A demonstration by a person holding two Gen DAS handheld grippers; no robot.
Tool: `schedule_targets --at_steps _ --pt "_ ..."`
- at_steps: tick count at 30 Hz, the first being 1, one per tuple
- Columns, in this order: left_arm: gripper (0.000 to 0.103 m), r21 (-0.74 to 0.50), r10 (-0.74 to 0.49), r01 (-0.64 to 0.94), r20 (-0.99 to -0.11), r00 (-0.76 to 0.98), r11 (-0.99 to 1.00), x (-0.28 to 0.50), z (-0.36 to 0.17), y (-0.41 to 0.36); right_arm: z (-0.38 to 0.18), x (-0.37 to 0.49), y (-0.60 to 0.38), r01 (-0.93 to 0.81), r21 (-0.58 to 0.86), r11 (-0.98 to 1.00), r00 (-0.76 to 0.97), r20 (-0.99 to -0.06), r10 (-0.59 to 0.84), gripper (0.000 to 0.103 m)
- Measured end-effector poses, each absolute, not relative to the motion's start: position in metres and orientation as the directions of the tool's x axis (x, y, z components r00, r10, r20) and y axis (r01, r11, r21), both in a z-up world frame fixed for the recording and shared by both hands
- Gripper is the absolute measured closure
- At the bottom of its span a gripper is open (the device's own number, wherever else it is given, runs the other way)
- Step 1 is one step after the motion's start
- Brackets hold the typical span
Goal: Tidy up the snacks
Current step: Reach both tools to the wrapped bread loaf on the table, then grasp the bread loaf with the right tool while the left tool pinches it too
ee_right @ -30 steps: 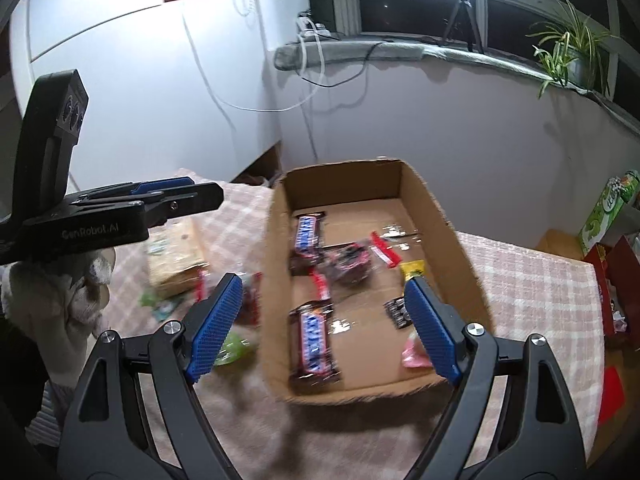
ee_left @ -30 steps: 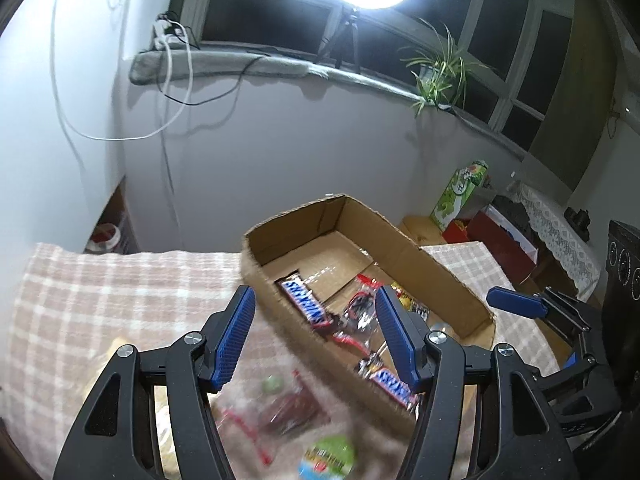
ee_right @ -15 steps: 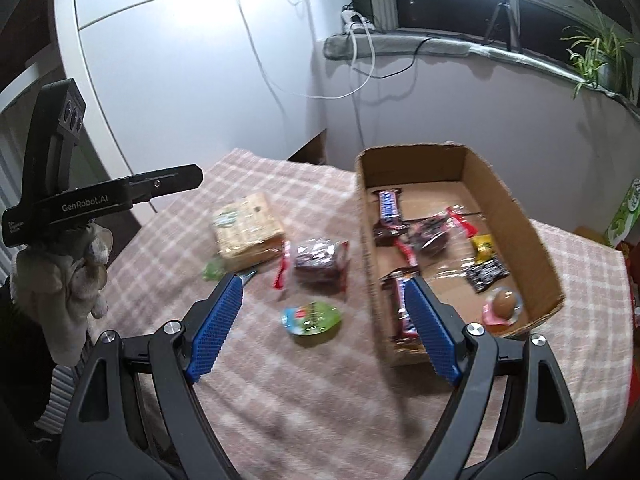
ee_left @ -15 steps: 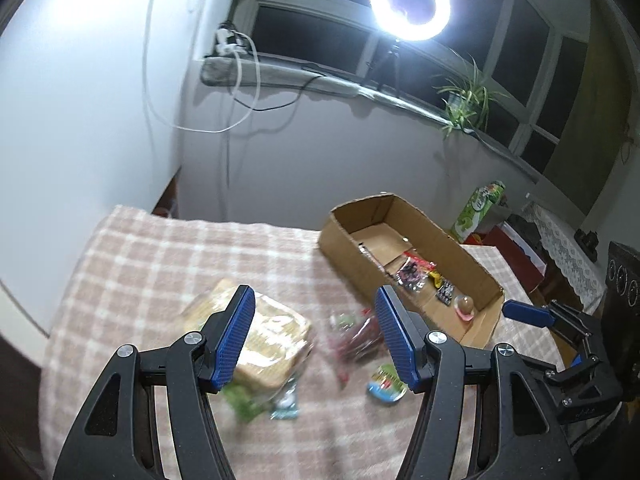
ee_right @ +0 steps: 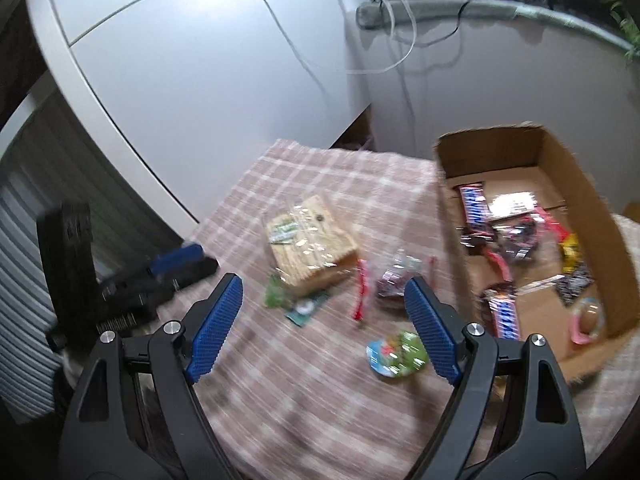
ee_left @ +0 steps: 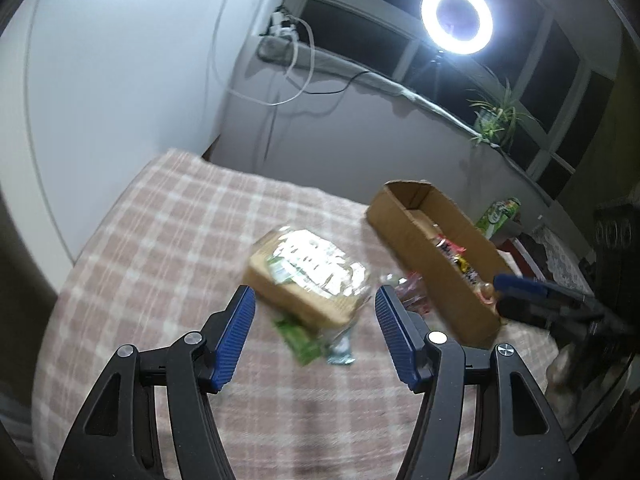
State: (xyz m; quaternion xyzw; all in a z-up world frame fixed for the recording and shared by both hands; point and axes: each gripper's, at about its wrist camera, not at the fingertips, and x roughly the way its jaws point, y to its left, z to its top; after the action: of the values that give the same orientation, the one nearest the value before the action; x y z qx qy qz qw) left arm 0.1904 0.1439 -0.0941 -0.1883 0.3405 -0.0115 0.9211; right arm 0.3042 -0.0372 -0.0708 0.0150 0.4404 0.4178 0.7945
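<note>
Both grippers hang above a table covered with a pink checked cloth, and both pictures are a little blurred. The left gripper has its blue pads apart with nothing between them; seen along its fingers, the cracker packet lies on the cloth just beyond the tips, not touched. Under the near edge of this packet lie a green wrapper and a small pale sachet. The right gripper is also released, its jaws wide and empty. In its view the cracker packet lies near the middle of the cloth, the dark candy bag with red ends lies just to the right of it, and the round green-lidded cup lies nearer to the camera, partly behind the right pad. The cardboard box stands on the right side of the table, apart from the loose snacks. Inside it lie two Snickers bars, another dark candy bag, a yellow sweet and a pink-rimmed item near the front corner. A ring light shines at the window, beside a potted plant.
</note>
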Motion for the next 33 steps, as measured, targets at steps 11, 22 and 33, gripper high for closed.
schedule_targets --at_steps 11,22,33 --pt "0.041 -0.409 -0.204 -0.101 -0.636 0.744 0.907 0.199 -0.124 0.145 -0.098 0.352 0.036 -0.641 0.418 0.644 0.147 -0.756 0.638 0.017" --pt "0.041 -0.458 -0.253 -0.100 -0.645 0.721 0.883 0.226 -0.145 0.145 -0.141 0.384 0.074 -0.612 0.409 0.677 0.069 -0.825 0.561 0.017" --pt "0.041 -0.493 -0.290 -0.098 -0.649 0.703 0.865 0.242 -0.153 0.146 -0.150 0.383 0.074 -0.596 0.473 0.649 -0.003 -0.810 0.587 0.026"
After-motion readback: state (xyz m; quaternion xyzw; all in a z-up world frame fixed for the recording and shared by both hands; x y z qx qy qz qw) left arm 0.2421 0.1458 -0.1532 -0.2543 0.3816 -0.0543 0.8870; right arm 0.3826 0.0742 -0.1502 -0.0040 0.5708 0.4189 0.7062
